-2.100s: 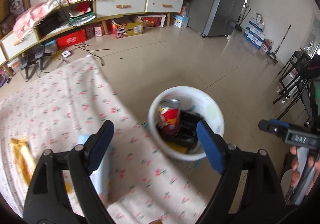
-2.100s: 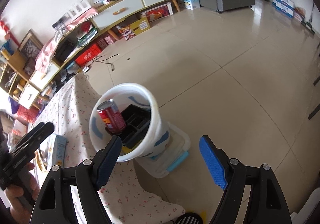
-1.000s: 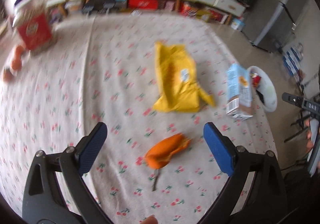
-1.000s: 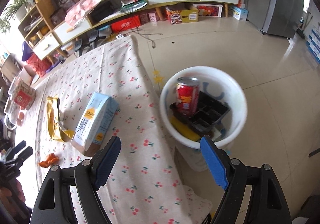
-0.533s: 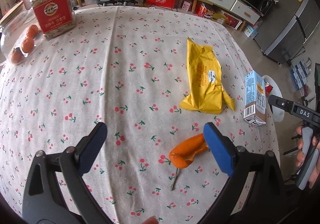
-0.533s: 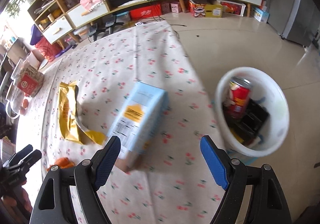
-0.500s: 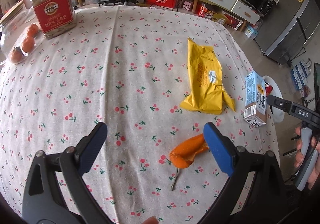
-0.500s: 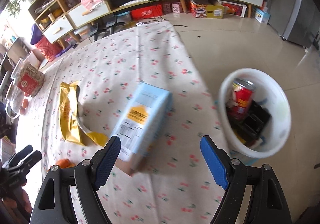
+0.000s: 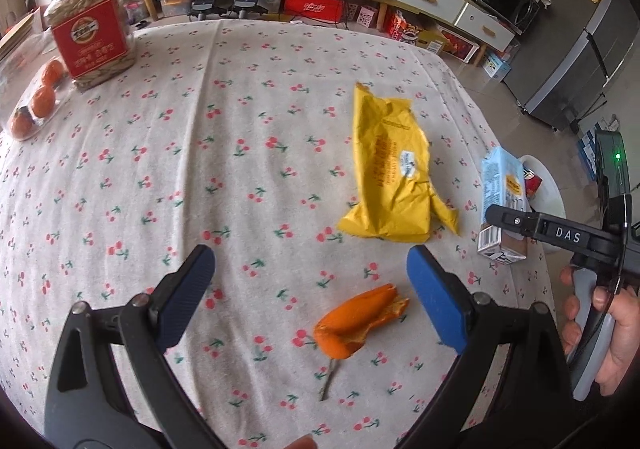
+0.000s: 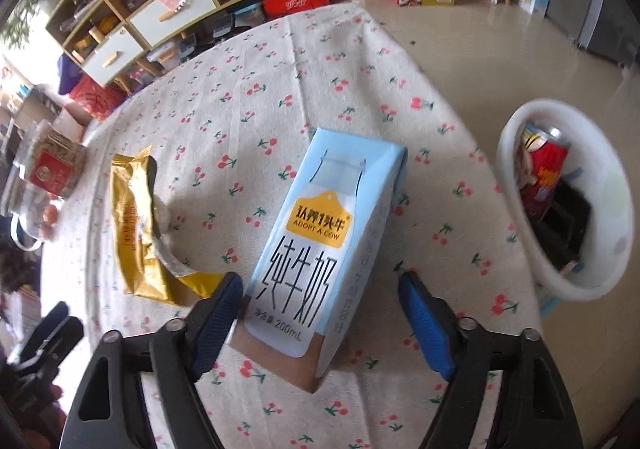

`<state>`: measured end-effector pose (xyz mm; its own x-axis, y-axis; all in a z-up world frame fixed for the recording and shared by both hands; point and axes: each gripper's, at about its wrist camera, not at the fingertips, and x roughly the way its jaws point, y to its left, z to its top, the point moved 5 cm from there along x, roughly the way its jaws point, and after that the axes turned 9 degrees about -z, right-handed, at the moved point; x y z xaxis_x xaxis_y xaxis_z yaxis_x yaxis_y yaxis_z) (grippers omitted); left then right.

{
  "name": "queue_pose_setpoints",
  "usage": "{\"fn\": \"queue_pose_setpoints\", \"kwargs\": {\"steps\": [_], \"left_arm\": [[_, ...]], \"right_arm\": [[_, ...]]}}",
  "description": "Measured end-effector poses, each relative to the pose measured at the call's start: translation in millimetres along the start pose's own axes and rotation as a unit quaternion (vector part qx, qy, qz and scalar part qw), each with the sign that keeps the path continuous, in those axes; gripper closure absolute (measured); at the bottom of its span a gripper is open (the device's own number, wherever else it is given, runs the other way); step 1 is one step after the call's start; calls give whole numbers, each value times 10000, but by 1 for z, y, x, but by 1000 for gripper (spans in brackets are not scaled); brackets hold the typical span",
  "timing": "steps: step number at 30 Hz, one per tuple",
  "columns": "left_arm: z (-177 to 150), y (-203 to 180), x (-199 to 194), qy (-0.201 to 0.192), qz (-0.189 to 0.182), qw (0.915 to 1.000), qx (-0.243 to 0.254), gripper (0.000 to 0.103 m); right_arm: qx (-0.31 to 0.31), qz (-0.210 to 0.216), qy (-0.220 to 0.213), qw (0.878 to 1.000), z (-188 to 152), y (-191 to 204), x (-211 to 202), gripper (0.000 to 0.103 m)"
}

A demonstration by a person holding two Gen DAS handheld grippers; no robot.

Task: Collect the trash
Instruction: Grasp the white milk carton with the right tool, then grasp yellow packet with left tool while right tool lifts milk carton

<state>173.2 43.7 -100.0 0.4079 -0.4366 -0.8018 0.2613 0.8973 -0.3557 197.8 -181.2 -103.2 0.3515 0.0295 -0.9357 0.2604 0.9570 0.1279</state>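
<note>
A light blue milk carton (image 10: 320,249) lies on the cherry-print tablecloth (image 10: 248,97). My right gripper (image 10: 320,317) is lowered around the carton's near end and its jaws are closing. The left pad sits at the carton's edge, while the right pad still stands apart from it. In the left wrist view the carton (image 9: 502,201) lies at the table's right edge, with a hand holding the right gripper (image 9: 552,235) over it. My left gripper (image 9: 312,289) hovers open above an orange peel (image 9: 356,325). A crumpled yellow wrapper (image 9: 388,177) lies between peel and carton.
A white bucket (image 10: 516,137) stands on the floor off the table's right edge, holding a red can (image 10: 544,177) and a black tray. A jar with a red label (image 9: 92,33) and bagged oranges (image 9: 36,105) sit at the far left. Shelves line the wall.
My right gripper swung from over the bucket to the carton, came down around it, and its jaws narrowed. My left gripper swung from the bucket to over the peel, then held still.
</note>
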Motion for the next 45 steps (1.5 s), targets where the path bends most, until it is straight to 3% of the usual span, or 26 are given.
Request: {"fn": "queue_pose_setpoints", "kwargs": {"steps": [10,21,24,28,37,45], "left_arm": [[12,-42,33,66,-57,9988,487,6],[12,-46,66,440,-41,9971,614,7],[12,-46,70,469,25,9969,632,14],[15,-43,67,435,44,9972,615,30],[22,-44,43,285,-100,9980,564,31],[28,-80,32,187,-289,9959,840,32]], "right_arm": [[-149,25,-325,9994,0,-13,-29,42],[-24,55,-443,9990,-1,-41,-46,43],[-28,33,-476,9989,-2,-43,-48,43],[-41,46,-505,9987,-4,-46,-51,43],[-3,115,-681,9976,-3,-54,-65,43],[273,154,-900,9954,-3,-82,-86,43]]}}
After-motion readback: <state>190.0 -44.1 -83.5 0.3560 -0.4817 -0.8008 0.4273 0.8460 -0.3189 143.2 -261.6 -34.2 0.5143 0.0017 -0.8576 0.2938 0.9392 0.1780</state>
